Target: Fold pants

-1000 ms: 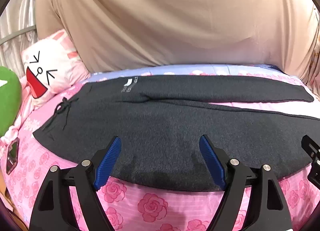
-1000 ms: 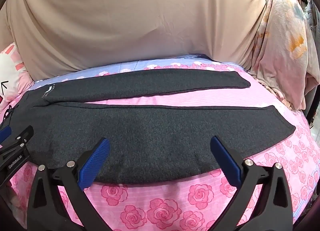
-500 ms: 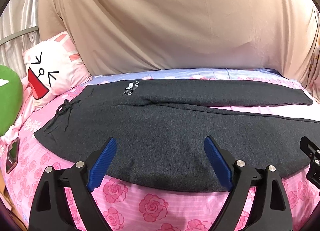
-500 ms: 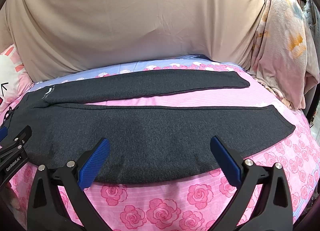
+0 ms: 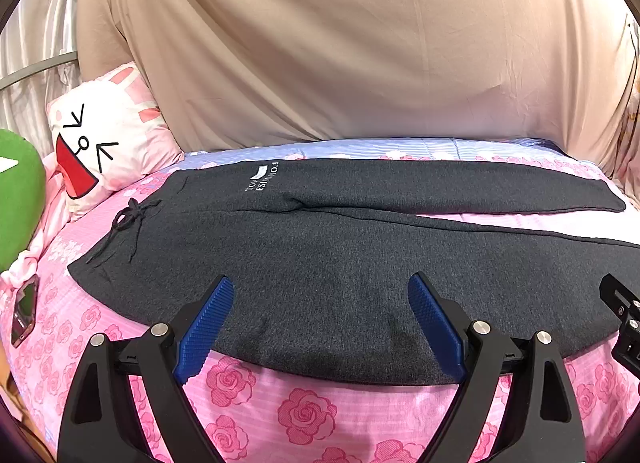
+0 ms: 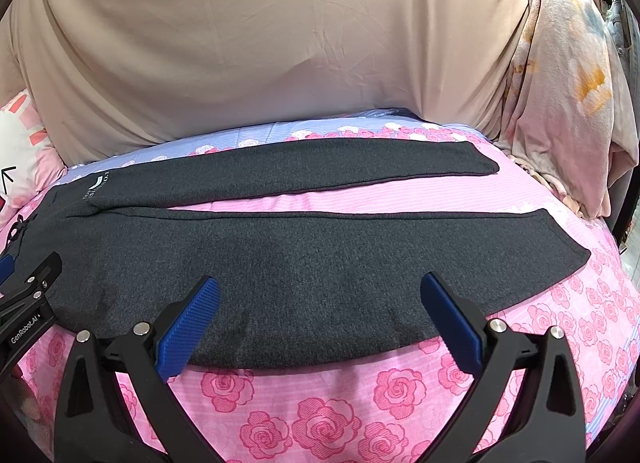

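Dark grey pants (image 5: 340,247) lie flat on the bed, waistband with drawstring (image 5: 124,219) at the left, both legs stretched to the right, also in the right wrist view (image 6: 312,259). The legs are spread apart, the far leg (image 6: 320,171) shorter in view than the near leg. My left gripper (image 5: 320,303) is open and empty above the near edge by the hip. My right gripper (image 6: 320,303) is open and empty above the near leg's edge. Each gripper's body shows at the edge of the other's view.
The pink rose-print bedsheet (image 5: 304,415) covers the bed. A bunny-face pillow (image 5: 100,143) and a green plush (image 5: 16,191) lie at the left. A beige drape (image 5: 340,43) hangs behind the bed. A phone (image 5: 24,315) lies near the left edge. Bunched floral cloth (image 6: 560,103) is piled at the right.
Both grippers have drawn back slightly toward the near edge of the bed and stay open. The pants have not moved.
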